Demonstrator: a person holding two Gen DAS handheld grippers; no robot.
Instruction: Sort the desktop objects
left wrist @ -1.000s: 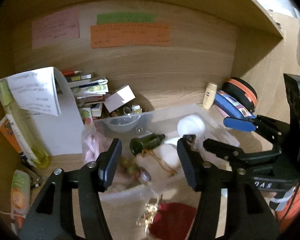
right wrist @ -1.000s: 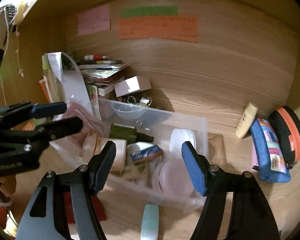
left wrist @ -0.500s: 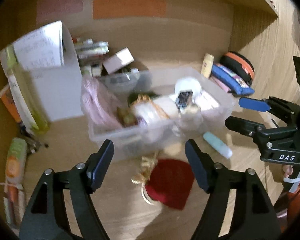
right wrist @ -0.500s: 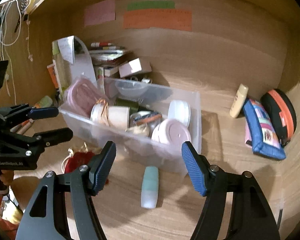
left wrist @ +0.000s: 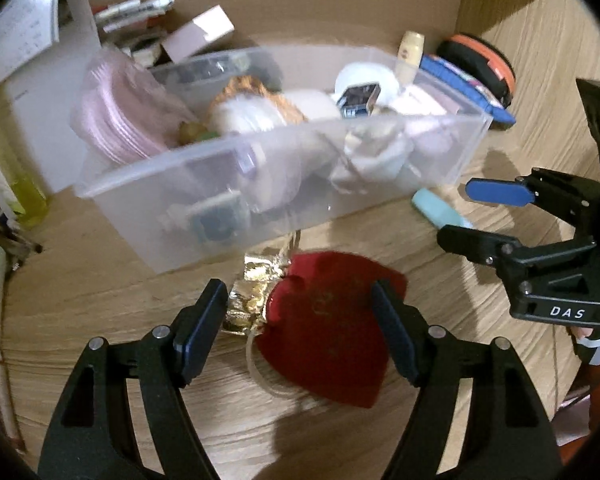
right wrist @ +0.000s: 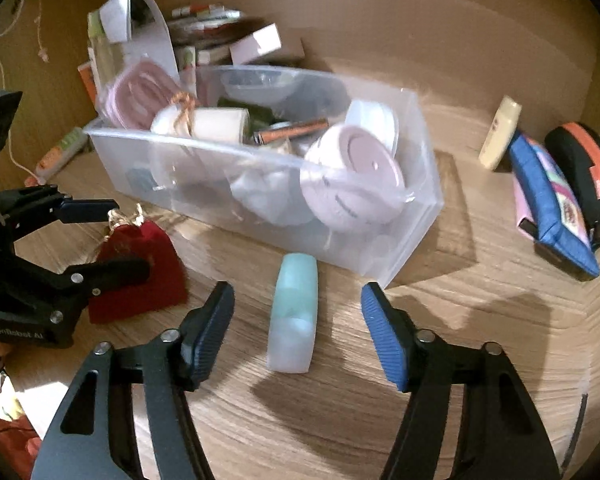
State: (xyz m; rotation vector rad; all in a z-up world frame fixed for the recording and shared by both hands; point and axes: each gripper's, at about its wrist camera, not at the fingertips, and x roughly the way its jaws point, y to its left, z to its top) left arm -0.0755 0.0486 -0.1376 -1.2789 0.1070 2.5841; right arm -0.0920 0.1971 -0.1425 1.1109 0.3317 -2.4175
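A: The right hand-held gripper [right wrist: 296, 320] has its jaws apart with nothing gripped. They have just been closing in, and the mint-green tube [right wrist: 293, 312] lies on the wood between them, untouched by either pad.

B: How does the tube lie?

A: Its long axis runs near to far, roughly along the line of the fingers, the far end just short of the clear plastic bin [right wrist: 416, 216]. I judge the pads would meet its long sides.

B: And the other one?

A: The left hand-held gripper [left wrist: 300, 328] is wide open too, straddling the red drawstring pouch [left wrist: 332, 336], whose gold foil neck [left wrist: 252, 296] points far-left toward the bin. No pad presses on it that I can see.

B: So each hand has its own target?

A: It looks so; the tube is nearer the right, the pouch nearer the left.

B: Surroundings?

A: A wooden table [right wrist: 460, 360] in a wood-panelled nook. The bin is crowded already, and a blue pencil case [right wrist: 548, 200] sits at the far right.
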